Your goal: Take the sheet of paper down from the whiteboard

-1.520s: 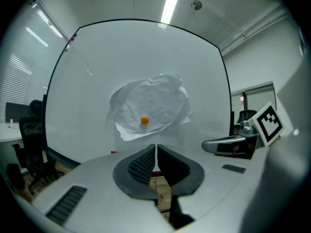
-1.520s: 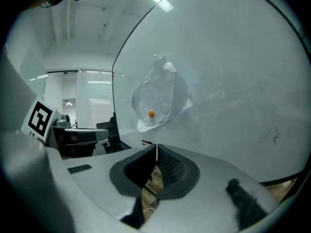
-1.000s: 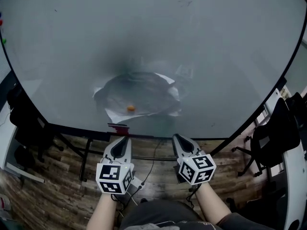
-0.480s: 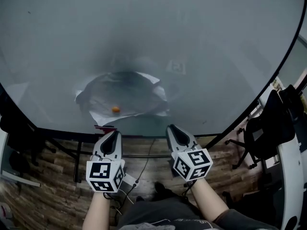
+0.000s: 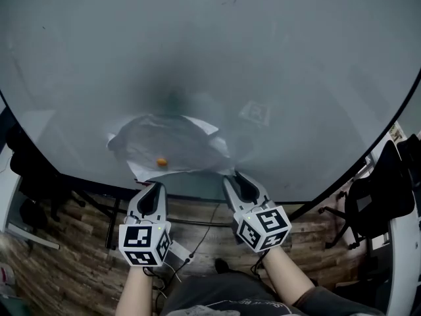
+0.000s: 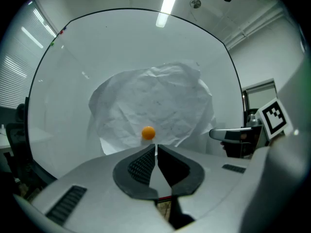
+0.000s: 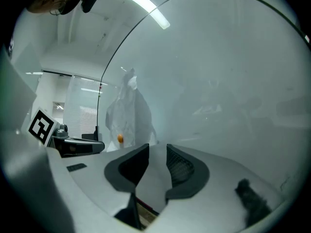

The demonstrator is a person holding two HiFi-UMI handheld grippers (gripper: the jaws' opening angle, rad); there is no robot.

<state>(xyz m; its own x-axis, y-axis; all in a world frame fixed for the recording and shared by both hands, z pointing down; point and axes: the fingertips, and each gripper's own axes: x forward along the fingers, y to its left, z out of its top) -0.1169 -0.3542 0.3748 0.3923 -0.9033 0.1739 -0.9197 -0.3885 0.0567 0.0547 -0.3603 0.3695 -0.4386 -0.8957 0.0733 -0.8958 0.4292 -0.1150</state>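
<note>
Wood planks cover the floor under a big whiteboard, and a crinkled sheet of paper sticks low on the board with a small orange magnet near its bottom edge. The left gripper sits just under the paper and points up at the magnet, with its jaws pressed together and nothing in them. The right gripper sits beside it, near the paper's lower right corner, with its jaws a little apart and empty.
</note>
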